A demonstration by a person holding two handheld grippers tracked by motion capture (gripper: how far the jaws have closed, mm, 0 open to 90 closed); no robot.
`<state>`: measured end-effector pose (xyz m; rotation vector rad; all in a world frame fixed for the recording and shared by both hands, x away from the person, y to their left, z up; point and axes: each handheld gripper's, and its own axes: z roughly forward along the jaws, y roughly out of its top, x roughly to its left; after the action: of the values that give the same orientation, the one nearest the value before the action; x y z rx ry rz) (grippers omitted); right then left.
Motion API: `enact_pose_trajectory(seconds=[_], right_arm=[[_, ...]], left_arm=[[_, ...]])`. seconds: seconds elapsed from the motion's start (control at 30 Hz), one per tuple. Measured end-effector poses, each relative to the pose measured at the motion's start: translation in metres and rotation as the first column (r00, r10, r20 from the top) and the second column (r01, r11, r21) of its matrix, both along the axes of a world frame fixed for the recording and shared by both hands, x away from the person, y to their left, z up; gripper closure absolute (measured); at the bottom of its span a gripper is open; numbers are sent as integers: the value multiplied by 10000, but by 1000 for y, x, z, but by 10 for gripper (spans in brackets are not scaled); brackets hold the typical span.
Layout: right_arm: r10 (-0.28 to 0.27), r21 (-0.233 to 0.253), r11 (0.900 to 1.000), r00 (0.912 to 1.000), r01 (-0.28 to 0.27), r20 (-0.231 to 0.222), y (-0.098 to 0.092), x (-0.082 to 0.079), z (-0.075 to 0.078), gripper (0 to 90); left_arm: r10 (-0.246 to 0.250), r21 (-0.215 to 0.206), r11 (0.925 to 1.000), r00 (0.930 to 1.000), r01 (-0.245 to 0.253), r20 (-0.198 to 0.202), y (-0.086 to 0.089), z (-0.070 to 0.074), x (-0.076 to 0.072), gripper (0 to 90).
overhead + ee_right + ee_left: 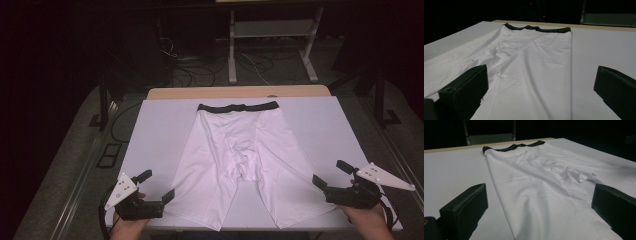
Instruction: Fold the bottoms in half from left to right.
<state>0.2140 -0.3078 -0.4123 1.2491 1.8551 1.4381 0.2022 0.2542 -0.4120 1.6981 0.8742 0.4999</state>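
Note:
White shorts (240, 150) with a black waistband (237, 106) lie flat on the white table cover (160, 125), waistband at the far side, both legs pointing toward me. My left gripper (156, 185) is open just left of the left leg's hem, jaws spread wide. In the left gripper view the left leg (541, 202) runs between the jaws. My right gripper (331, 175) is open by the right leg's outer hem. The right gripper view has the right leg (534, 82) lying between the spread jaws, the waistband (539, 28) beyond.
The table's wooden far edge (235, 92) shows past the cover. Behind it stand a white metal frame (272, 35) and floor cables (200, 70). Dark floor surrounds the table. Bare cover lies on both sides of the shorts.

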Motion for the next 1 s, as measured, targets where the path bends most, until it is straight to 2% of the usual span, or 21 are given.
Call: enact_pose_trajectory(seconds=[0.03,0.2,0.23,0.37,0.4,0.53,0.6,0.73,0.83,0.87,0.9,0.93,1.0], right_arm=[[228,-29,9997,9997,-228,69,4,5,2,0],[550,3,9985,9985,-550,47,8,13,3,0],[751,97,9971,9972,-751,7,9,18,3,0],[840,120,9964,9965,-839,-10,10,20,4,0],[1146,44,9934,9934,-1146,-19,16,29,6,10],[1256,1,9921,9921,-1256,-72,18,35,9,10],[1424,-168,9896,9897,-1426,-133,25,45,17,10],[1494,-280,9883,9887,-1497,-128,34,55,29,9],[1502,-353,9880,9886,-1505,-99,37,58,31,9],[1686,-306,9852,9857,-1686,1,46,65,38,10],[1748,-328,9841,9846,-1746,28,49,67,39,11],[1826,-414,9824,9832,-1823,39,53,70,40,11],[1908,-494,9804,9816,-1906,-17,57,73,41,11]], left_arm=[[-45,47,10000,10000,45,-36,-1,0,0,0],[-113,59,9999,9999,114,-110,-1,0,0,0],[-222,72,9997,9995,223,-238,-1,0,1,0],[-339,12,9994,9988,339,-349,-1,0,1,0],[-449,83,9989,9981,453,-430,-1,0,2,0],[-610,1,9981,9967,611,-532,-1,-1,3,40],[-680,27,9977,9956,683,-640,0,0,4,37],[-731,37,9973,9937,737,-853,0,-1,5,24],[-731,37,9973,9937,737,-853,0,-1,5,22],[-1051,-115,9945,9907,1045,-869,1,-1,6,20],[-1102,-161,9939,9898,1092,-900,2,-1,6,19],[-1202,-404,9923,9884,1168,-928,3,0,5,19],[-1347,-338,9907,9865,1321,-927,3,1,5,20]])
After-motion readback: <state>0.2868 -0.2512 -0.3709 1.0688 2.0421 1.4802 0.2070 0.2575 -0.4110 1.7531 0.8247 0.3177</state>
